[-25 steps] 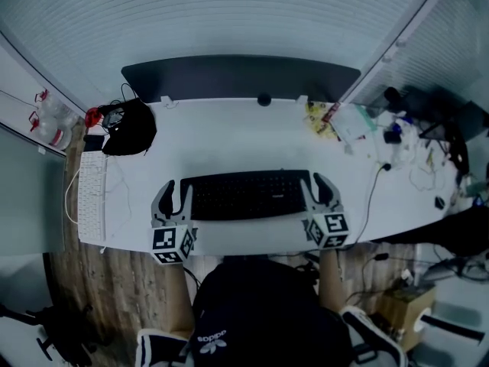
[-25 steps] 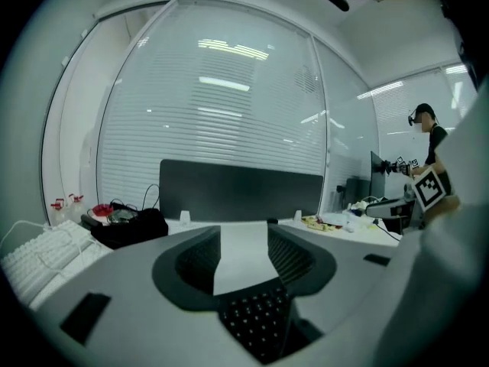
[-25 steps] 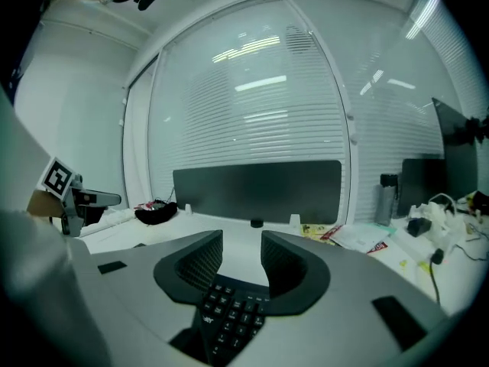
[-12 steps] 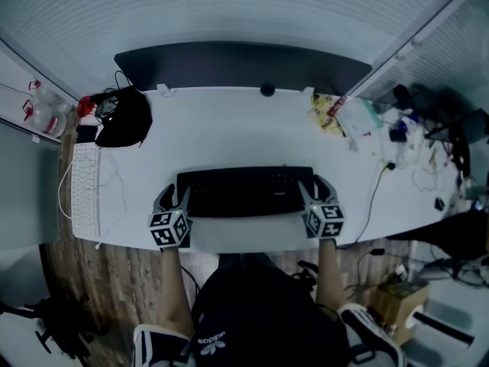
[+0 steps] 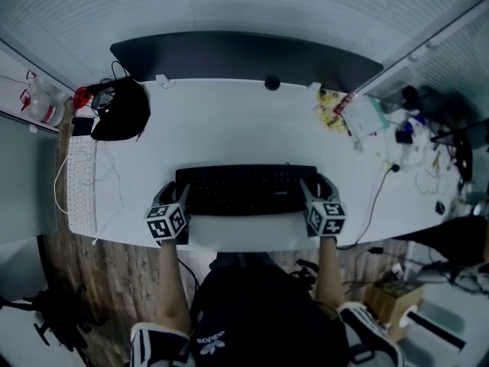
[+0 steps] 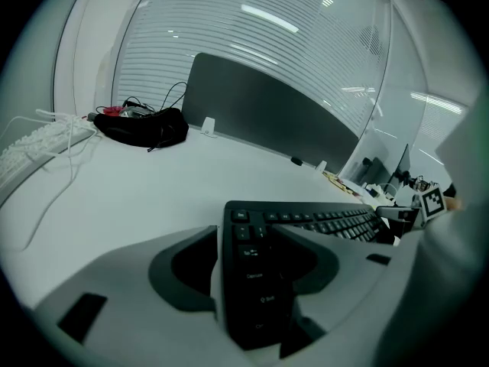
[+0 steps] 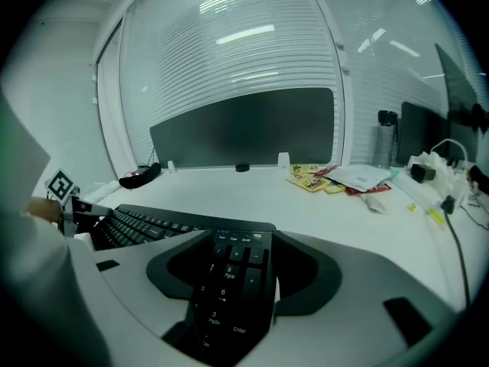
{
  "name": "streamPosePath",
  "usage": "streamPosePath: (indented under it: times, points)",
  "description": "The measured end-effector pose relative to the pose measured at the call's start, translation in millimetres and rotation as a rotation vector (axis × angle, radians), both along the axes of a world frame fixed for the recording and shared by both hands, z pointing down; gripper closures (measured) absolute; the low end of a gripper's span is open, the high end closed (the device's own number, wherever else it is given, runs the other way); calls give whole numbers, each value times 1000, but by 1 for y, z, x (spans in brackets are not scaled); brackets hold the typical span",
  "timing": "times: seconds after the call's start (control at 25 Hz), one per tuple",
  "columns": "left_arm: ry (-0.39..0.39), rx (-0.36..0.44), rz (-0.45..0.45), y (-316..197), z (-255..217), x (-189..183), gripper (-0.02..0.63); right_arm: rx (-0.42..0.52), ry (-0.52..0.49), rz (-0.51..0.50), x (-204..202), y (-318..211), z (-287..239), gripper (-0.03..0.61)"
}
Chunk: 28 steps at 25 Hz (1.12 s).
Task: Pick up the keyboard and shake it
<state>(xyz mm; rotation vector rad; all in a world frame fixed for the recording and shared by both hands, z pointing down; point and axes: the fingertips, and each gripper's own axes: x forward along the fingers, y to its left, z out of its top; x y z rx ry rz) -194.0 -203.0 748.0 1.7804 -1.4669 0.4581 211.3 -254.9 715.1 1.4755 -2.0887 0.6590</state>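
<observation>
While the jaws of left gripper (image 5: 173, 195) at 9 o'clock and right gripper (image 5: 318, 190) at 3 have just been opening wide astride the flat black plastic keyboard (image 5: 244, 191)'s ends, unclamped, the grasp seems pending: squeeze evenly, lift level

You see everything in cool, dim, bluish light. Light strips (image 7: 243, 34) glare off the blinds (image 7: 229, 75) behind the surface (image 5: 229, 136) in both gripper views. Fisheye bending darkens every corner, and the fingers (image 6: 130, 304) just above the surface look soft.

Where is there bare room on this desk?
Bare: the broad desktop strip between the black keyboard and the dark back panel. Crowded: papers and cables at the right end; black bag and white keyboard at the left.
</observation>
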Motion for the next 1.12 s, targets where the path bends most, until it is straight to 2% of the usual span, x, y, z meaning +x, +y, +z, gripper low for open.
streamPosePath:
  times: [0.2, 0.52, 0.68, 0.84, 0.92, 1.12]
  points:
    - [3, -5, -8, 1, -1, 1, 414, -40, 1, 28, 10, -2, 5, 345]
    - [34, -10, -23, 2, 2, 2, 414, -160, -240, 33, 8, 1, 23, 344]
    - [27, 1, -40, 3, 1, 1, 414, -156, -211, 36, 7, 0, 21, 344]
    - [60, 20, -70, 4, -3, 1, 414, -169, -225, 24, 8, 2, 22, 344]
    - [65, 37, -76, 5, -7, 1, 414, -149, -227, 7, 8, 3, 18, 344]
    - [35, 118, -72, -3, -34, -6, 414, -21, -232, -18, -1, -6, -10, 345]
